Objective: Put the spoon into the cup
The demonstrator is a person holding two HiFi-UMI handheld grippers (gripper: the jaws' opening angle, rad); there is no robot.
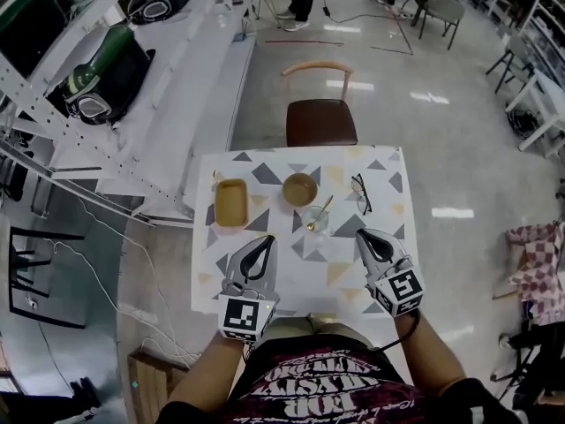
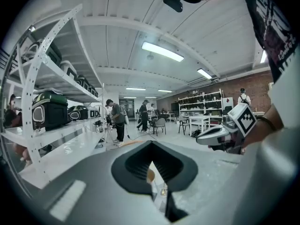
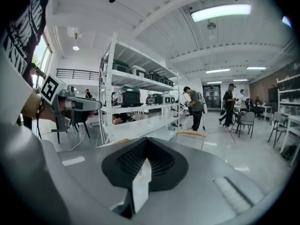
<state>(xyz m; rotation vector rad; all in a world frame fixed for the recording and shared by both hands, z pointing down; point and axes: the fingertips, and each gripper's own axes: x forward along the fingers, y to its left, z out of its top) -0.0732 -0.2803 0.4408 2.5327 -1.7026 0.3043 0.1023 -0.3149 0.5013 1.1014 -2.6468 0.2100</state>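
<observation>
In the head view a clear glass cup (image 1: 312, 222) stands near the middle of the patterned table (image 1: 388, 170). A gold spoon (image 1: 320, 211) leans in the cup, its handle sticking up to the right. My left gripper (image 1: 264, 240) hovers over the table's front left, shut and empty, a short way left of the cup. At the front right my right gripper (image 1: 365, 235) is also shut and empty. In the left gripper view the jaws (image 2: 152, 162) meet, with the cup (image 2: 162, 190) small in the slit below them. The right gripper view shows its jaws (image 3: 146, 159) closed, and no cup.
A brown bowl (image 1: 299, 188) sits just behind the cup, and a rectangular wooden tray (image 1: 230, 202) lies to its left. Eyeglasses (image 1: 361, 193) lie at the right. A chair (image 1: 320, 120) stands beyond the table's far edge. White shelving (image 1: 106, 95) runs along the left.
</observation>
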